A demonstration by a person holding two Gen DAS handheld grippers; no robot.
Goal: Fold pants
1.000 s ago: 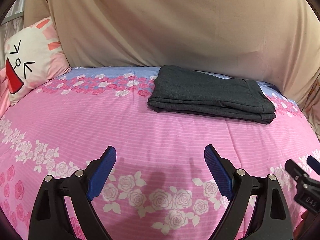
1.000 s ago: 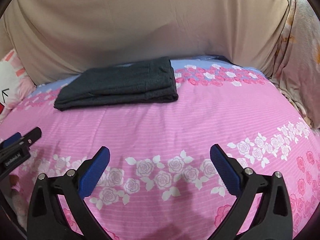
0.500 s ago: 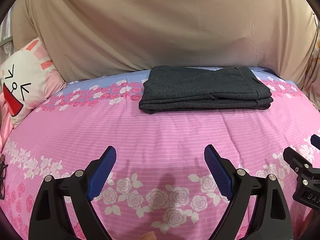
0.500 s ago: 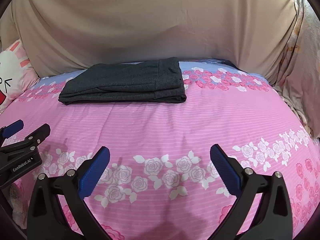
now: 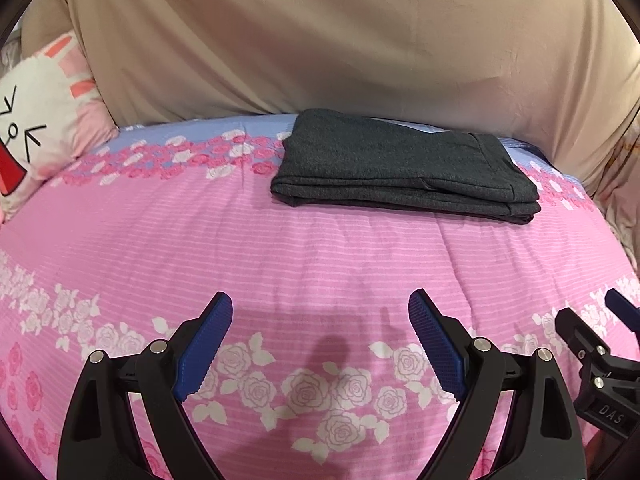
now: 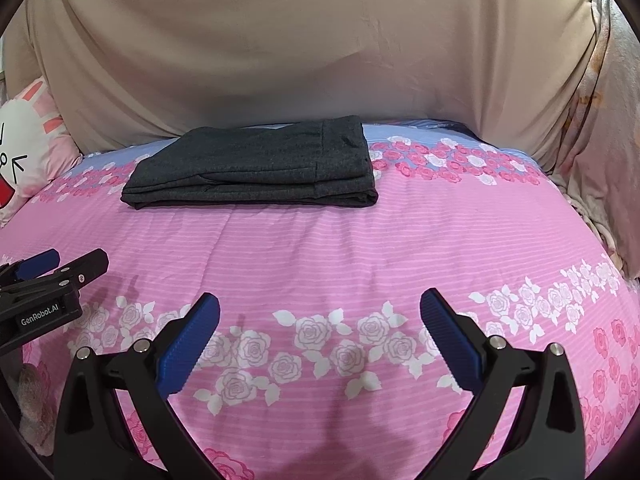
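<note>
The dark grey pants [image 5: 404,168] lie folded in a neat flat rectangle at the far side of the pink floral bed cover [image 5: 280,260]; they also show in the right wrist view [image 6: 256,164]. My left gripper [image 5: 320,312] is open and empty, held above the cover well short of the pants. My right gripper [image 6: 320,310] is open and empty, likewise near the front. Each gripper shows at the edge of the other's view: the right one [image 5: 600,356] and the left one [image 6: 44,280].
A beige sheet [image 5: 320,40] hangs behind the bed. A white and pink cartoon pillow [image 5: 36,120] sits at the far left, also in the right wrist view [image 6: 24,148]. A pale patterned cloth [image 6: 600,140] drapes at the right edge.
Both grippers stayed open and empty while the views shifted slightly; the folded pants have not moved on the bed.
</note>
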